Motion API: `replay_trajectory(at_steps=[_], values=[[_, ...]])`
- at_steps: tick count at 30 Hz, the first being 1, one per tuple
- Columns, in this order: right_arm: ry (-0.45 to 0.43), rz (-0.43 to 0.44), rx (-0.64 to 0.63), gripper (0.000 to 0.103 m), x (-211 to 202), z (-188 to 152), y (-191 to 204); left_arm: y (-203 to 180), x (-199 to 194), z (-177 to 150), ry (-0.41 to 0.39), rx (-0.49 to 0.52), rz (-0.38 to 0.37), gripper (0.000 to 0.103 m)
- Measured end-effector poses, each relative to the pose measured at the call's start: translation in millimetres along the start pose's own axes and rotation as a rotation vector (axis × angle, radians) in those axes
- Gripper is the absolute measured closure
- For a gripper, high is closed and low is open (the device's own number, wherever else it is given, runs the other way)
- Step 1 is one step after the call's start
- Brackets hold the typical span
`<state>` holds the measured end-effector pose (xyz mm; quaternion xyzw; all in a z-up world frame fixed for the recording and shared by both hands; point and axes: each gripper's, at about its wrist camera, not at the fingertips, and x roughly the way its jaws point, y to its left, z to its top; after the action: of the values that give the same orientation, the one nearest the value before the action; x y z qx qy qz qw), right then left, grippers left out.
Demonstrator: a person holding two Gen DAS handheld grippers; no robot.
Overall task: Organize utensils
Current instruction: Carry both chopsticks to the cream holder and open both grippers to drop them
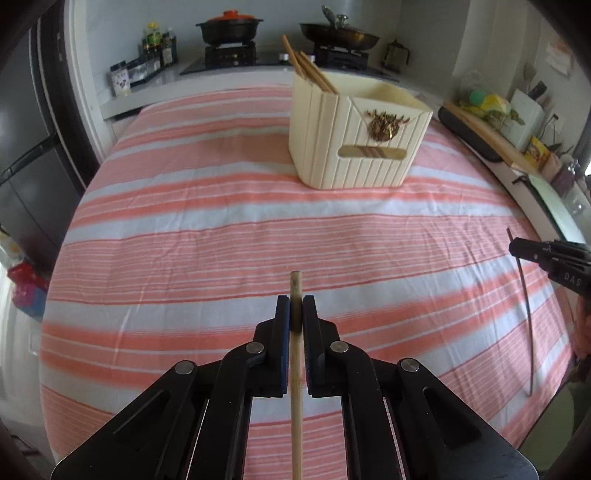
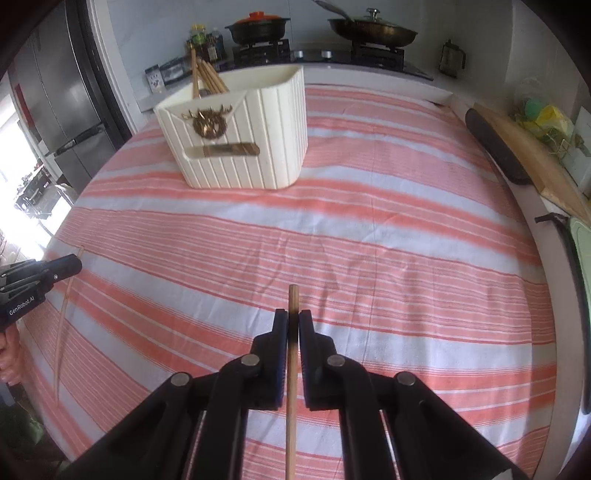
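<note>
We hold one chopstick in each gripper. The left gripper [image 1: 296,310] has its fingers clamped on a bamboo chopstick [image 1: 296,387], whose blunt end sticks out just past the fingertips while the rest runs back under the camera. The right gripper [image 2: 293,325] is clamped the same way on a second chopstick [image 2: 291,391], its end also poking out beyond the tips.

Our landmark is the cream ribbed holder [image 1: 354,136], which stands on the pink-and-white striped cloth [image 1: 207,236]. Both grippers are on the near side of the holder, well apart from it and above the cloth. In the left wrist view the holder stands ahead and slightly to the right; in the right wrist view it stands ahead and to the left. A bundle of chopsticks [image 1: 308,66] already leans in the holder's back left corner, tips rising above the rim. A gold stag emblem [image 1: 384,123] is fixed on the holder's front, above a slot. Behind the holder is a stove with a black pot [image 1: 229,27] and a pan [image 1: 340,33].
</note>
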<state>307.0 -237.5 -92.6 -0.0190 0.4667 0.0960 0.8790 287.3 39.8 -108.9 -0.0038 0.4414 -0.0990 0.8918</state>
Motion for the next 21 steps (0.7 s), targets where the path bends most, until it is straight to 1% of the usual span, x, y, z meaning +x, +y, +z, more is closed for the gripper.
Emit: replay_trajectory(at_steps=[4,9,12,15,21], values=[[-0.125,0.019,0.004,0.097,-57.5,2.7,4.5,-2.7,-55.0,4.3,-0.106,0.003,-0.035,0.098],[-0.245,0.03,-0.024,0.097,-116.2,-3.0,13.9,-2.7,-107.3,7.8,-0.216,-0.015,-0.077,0.098],[-0.303,0.03,-0.046,0.097,-141.2,-10.2,22.8,-2.6,-128.5,9.7,-0.265,-0.032,-0.104,0.098],[-0.361,0.02,-0.057,0.097,-156.6,-13.1,28.9,-5.1,-144.1,11.2,-0.305,-0.036,-0.118,0.098],[-0.449,0.012,-0.049,0.097,-180.3,-12.7,34.9,-13.7,-159.2,18.8,-0.349,-0.029,-0.131,0.098]])
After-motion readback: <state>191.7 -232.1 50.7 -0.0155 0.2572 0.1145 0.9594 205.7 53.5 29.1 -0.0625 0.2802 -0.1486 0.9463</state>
